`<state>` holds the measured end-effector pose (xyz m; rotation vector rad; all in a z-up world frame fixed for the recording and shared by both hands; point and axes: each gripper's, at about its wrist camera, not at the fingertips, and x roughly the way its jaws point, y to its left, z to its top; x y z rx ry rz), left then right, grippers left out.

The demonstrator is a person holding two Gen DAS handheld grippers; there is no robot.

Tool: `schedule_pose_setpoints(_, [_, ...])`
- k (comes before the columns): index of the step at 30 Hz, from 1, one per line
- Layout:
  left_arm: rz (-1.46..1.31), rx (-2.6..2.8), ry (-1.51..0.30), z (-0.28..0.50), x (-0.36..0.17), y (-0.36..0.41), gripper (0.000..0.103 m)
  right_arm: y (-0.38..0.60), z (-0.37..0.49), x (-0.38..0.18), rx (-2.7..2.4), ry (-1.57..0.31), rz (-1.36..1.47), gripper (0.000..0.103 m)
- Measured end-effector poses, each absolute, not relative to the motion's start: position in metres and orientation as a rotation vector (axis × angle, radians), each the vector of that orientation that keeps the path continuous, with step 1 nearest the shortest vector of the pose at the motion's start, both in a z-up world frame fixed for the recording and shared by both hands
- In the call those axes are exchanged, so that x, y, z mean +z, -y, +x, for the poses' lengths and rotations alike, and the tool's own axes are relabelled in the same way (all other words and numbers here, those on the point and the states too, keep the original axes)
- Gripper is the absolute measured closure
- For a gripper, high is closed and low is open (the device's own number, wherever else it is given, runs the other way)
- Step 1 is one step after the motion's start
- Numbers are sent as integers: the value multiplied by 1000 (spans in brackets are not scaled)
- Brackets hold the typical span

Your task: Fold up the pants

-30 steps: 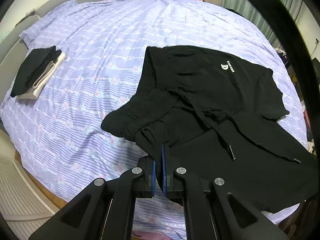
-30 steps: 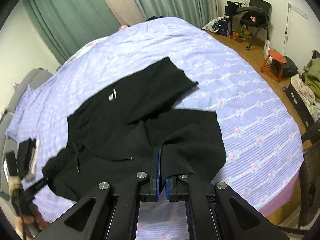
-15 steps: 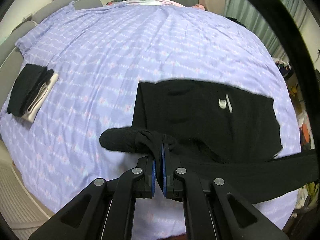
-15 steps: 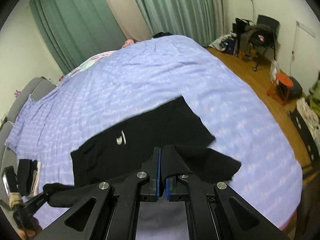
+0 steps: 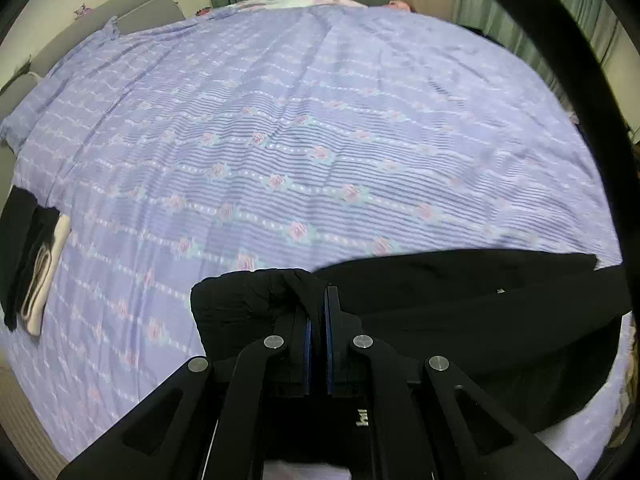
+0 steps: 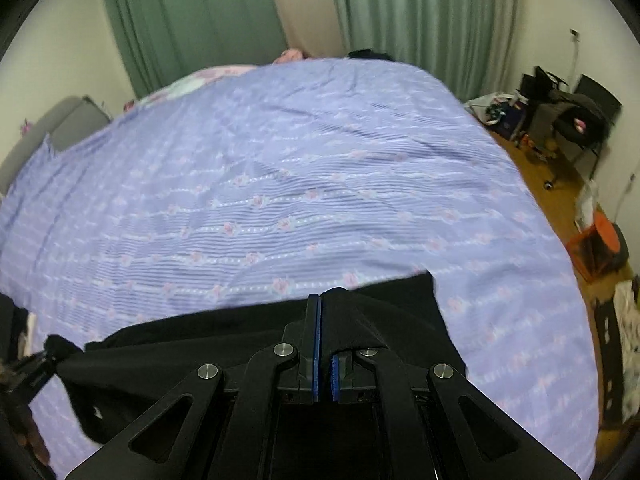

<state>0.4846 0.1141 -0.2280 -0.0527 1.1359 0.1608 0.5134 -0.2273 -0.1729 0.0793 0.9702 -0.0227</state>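
The black pants [image 5: 460, 304] hang stretched between my two grippers above the near edge of the bed. My left gripper [image 5: 317, 300] is shut on a bunched end of the pants. My right gripper [image 6: 322, 308] is shut on the other end of the pants [image 6: 208, 344], whose cloth drapes over its right finger. In the right wrist view the left gripper [image 6: 44, 354] shows at the far left, holding the taut black cloth. The lower part of the pants is hidden behind the gripper bodies.
The bed is covered by a purple flowered sheet [image 5: 300, 140]. A folded stack of black and white clothes [image 5: 28, 264] lies at the bed's left edge. Wooden floor with an orange stool [image 6: 604, 244] and cluttered chairs [image 6: 568, 116] lies to the right. Green curtains [image 6: 192, 16] hang behind.
Both grippers have lifted the pants off the bed and pulled them toward the near edge; the pants went from lying spread on the sheet to hanging taut between the grippers.
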Motion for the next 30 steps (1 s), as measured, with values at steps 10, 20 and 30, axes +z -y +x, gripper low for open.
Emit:
schedule_pose_setpoints(10, [41, 109, -1234, 534, -277, -115, 88, 211, 578, -241, -39, -1127, 30, 69])
schedule_pose_setpoints(20, [212, 33, -954, 494, -189, -89, 19, 219, 534, -166, -2, -942, -79, 33])
schedule_pose_setpoints(30, [319, -433, -881, 387, -174, 6, 20, 256, 399, -153, 58, -955, 2, 31])
